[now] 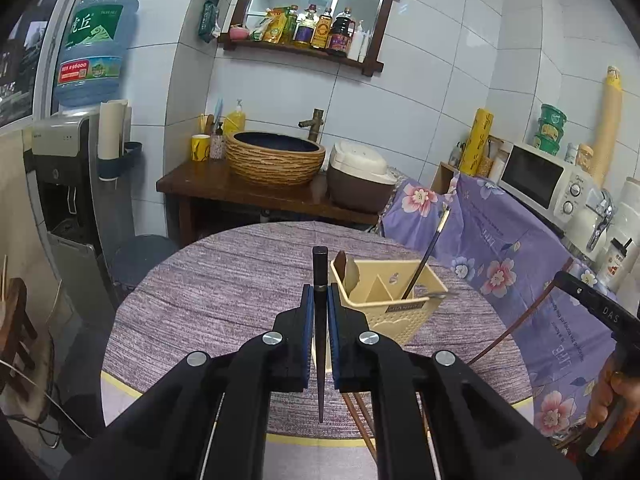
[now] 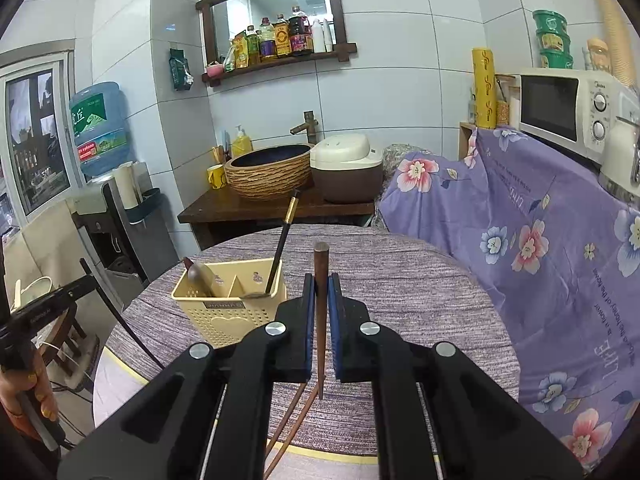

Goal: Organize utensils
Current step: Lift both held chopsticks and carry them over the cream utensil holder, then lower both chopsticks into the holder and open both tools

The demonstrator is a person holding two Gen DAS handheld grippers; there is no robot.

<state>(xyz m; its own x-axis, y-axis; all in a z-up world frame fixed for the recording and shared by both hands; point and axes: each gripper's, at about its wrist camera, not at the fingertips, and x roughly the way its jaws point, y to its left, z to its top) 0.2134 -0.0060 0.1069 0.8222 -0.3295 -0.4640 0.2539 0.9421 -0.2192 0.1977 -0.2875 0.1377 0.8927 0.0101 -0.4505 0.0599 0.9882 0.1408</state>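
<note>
In the left wrist view, the left gripper point(image 1: 320, 294) is clamped tight on a slim black chopstick point(image 1: 320, 344), which stands nearly upright between the blue pads, its square end above them and its thin tip hanging over the round desk with the purple-grey woven cover point(image 1: 224, 292). Just beyond and to the right stands a pale yellow perforated plastic utensil holder point(image 1: 394, 312), holding a dark wooden spoon point(image 1: 347, 270) in its left compartment and a long black-handled utensil point(image 1: 426, 254) leaning in the right one.

In the right wrist view, the right gripper point(image 2: 320, 292) is closed firmly on a reddish-brown wooden chopstick point(image 2: 321, 320), also nearly upright. The utensil holder point(image 2: 232, 312) sits on the desk point(image 2: 420, 292) just left of the gripper. Two more brown chopsticks point(image 2: 298, 416) lie on the desk beneath the gripper.
</note>
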